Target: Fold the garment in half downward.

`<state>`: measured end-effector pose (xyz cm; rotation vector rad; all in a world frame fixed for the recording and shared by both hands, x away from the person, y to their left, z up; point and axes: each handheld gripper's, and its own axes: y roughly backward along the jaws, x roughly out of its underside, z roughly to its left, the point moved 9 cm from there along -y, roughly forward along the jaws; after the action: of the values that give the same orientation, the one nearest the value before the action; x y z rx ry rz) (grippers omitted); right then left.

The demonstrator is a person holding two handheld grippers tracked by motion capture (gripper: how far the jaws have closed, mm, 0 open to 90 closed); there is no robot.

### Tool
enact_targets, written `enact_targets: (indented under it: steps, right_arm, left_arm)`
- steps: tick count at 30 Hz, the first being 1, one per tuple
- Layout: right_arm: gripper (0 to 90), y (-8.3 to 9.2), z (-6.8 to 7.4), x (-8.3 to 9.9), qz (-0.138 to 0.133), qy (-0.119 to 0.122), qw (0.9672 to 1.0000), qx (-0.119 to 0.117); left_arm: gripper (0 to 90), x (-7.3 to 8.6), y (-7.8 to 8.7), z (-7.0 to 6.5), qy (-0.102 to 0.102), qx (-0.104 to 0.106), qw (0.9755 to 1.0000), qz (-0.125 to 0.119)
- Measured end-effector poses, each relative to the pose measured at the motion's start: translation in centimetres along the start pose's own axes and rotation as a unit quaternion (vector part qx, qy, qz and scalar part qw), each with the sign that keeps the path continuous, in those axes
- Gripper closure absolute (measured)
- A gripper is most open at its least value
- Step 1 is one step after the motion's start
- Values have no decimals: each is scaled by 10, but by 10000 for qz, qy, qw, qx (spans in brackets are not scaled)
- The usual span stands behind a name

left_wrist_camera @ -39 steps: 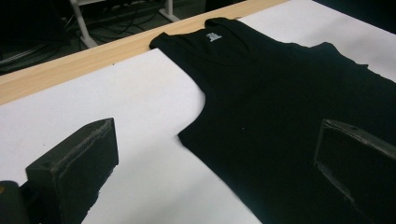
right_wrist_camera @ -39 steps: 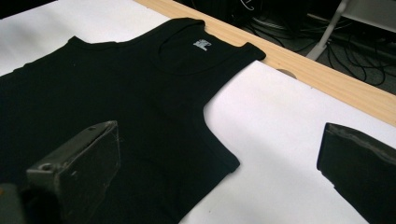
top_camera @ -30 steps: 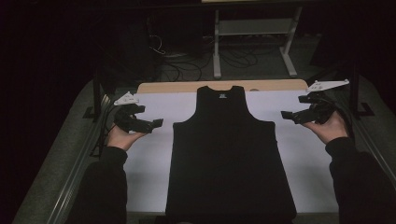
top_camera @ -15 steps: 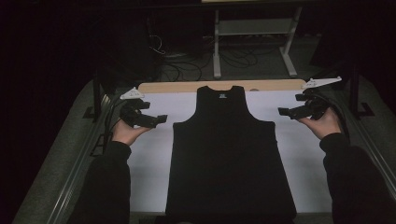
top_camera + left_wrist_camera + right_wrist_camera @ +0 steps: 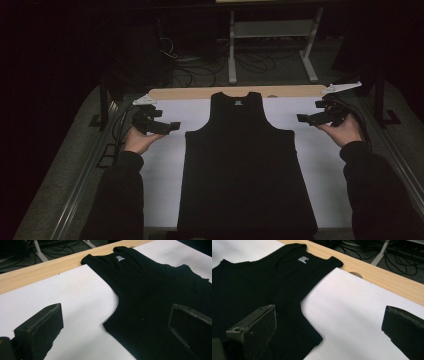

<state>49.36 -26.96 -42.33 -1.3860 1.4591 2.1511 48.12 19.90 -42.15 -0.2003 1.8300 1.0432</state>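
With the black tank top [image 5: 247, 165] lying flat in the middle of the white sheet [image 5: 165, 200], and both the left gripper [image 5: 172, 126] and right gripper [image 5: 301, 118] spread wide and empty beside it, each should probably pinch one shoulder strap squarely

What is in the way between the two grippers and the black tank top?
Nothing visible. The black tank top lies flat on the white sheet. The left gripper and right gripper hover open on either side of it, with bare sheet between each gripper and the top's armholes.
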Motion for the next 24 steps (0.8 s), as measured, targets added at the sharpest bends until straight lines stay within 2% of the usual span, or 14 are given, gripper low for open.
enact_targets:
  steps: [11, 17, 24]
  right_arm:
    - [0, -13, -8, 9, 180, -111, 9998, -29]
    - [0, -18, -13, 15, 254, -230, 9994, -38]
    - [0, -29, -14, 23, 448, -255, 9986, -86]
  left_arm:
    - [0, 9, -19, 4, 63, 75, 9998, 152]
    - [0, 14, -29, 8, 169, 128, 9996, 191]
    - [0, 22, -37, 14, 268, 157, 9990, 317]
